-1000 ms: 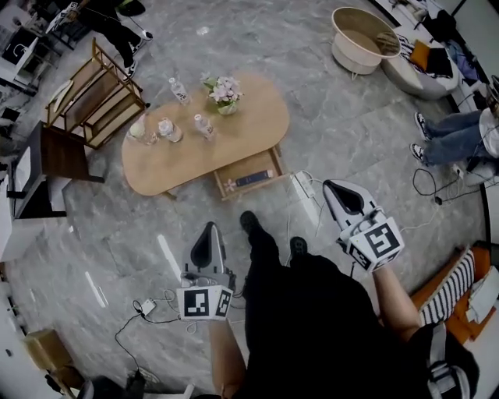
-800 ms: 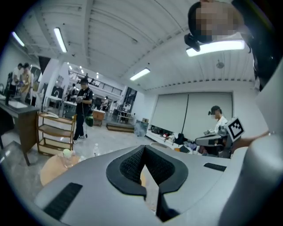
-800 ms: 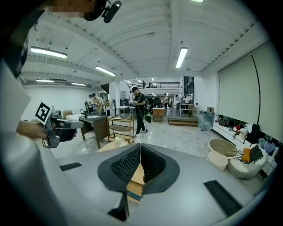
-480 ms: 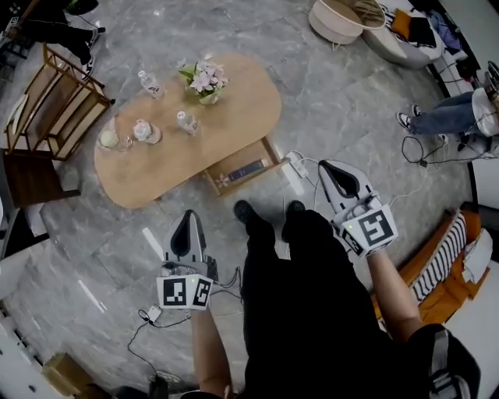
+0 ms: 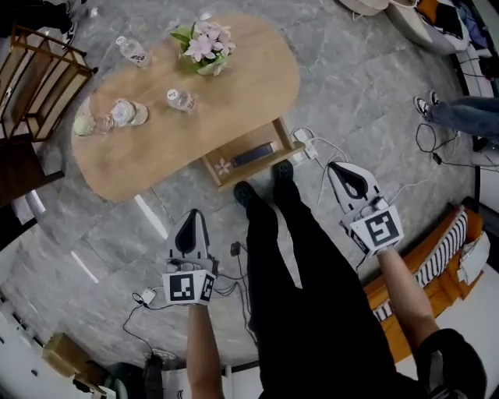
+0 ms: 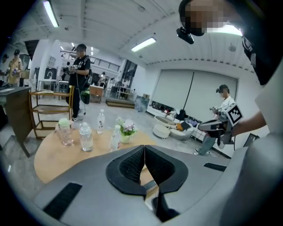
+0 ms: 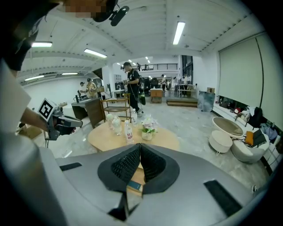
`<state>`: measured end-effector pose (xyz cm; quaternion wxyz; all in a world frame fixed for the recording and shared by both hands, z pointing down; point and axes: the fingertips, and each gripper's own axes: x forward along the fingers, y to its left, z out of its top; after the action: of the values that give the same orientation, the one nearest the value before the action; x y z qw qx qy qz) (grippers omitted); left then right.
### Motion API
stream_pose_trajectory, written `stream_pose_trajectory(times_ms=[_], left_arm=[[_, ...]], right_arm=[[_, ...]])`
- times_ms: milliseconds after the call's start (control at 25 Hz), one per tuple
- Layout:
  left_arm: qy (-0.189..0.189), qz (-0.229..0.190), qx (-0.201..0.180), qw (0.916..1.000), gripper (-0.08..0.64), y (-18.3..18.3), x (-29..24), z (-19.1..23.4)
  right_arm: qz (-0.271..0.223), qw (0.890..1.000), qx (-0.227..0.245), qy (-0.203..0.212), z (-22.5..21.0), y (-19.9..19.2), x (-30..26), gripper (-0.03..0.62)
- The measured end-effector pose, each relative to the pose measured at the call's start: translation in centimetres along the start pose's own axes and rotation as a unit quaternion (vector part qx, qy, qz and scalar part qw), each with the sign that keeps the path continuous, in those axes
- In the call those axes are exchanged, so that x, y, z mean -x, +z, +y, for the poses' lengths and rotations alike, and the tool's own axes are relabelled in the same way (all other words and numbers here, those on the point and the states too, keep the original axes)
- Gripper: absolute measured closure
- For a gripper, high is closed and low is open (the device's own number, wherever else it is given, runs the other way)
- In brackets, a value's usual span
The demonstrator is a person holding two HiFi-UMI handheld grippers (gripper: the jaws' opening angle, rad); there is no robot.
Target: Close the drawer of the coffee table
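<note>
The far part of the drawer (image 5: 248,154) was hidden under the table (image 5: 234,86). A dark flat thing (image 5: 253,153) lying in it was too small to be told. In the gripper views the drawer was mostly covered by the closed jaws of the left gripper (image 6: 144,147) and the right gripper (image 7: 140,145). The shelf (image 5: 35,70) was cut off by the head view's left edge, the basket (image 5: 366,6) by its far edge. Of a person (image 5: 468,117) seated at the right, only legs and shoes were shown.
</note>
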<state>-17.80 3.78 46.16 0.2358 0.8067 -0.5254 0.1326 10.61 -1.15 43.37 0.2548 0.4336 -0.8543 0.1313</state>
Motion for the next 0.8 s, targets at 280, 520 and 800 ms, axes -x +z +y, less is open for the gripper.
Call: stream_pose_trajectory(times_ms=[280, 520, 800], left_arm=[[-0.007, 0.06, -0.004, 0.9982, 0.546, -11.4, -6.2, 2.0], [0.008, 0.109, -0.002, 0.994, 0.48, -20.9, -9.8, 4.3], [0.012, 0.185, -0.019, 0.9825, 0.357, -30.4, -12.0, 5.3]], right_arm=[[0.058, 0.996, 0.052, 0.039, -1.7, -10.9, -7.2, 0.579], [0.117, 0.988, 0.083, 0.056, -3.7, -19.5, -11.9, 0.578], [0.179, 0.973, 0.106, 0.103, -4.8, -27.8, -15.6, 0.53]])
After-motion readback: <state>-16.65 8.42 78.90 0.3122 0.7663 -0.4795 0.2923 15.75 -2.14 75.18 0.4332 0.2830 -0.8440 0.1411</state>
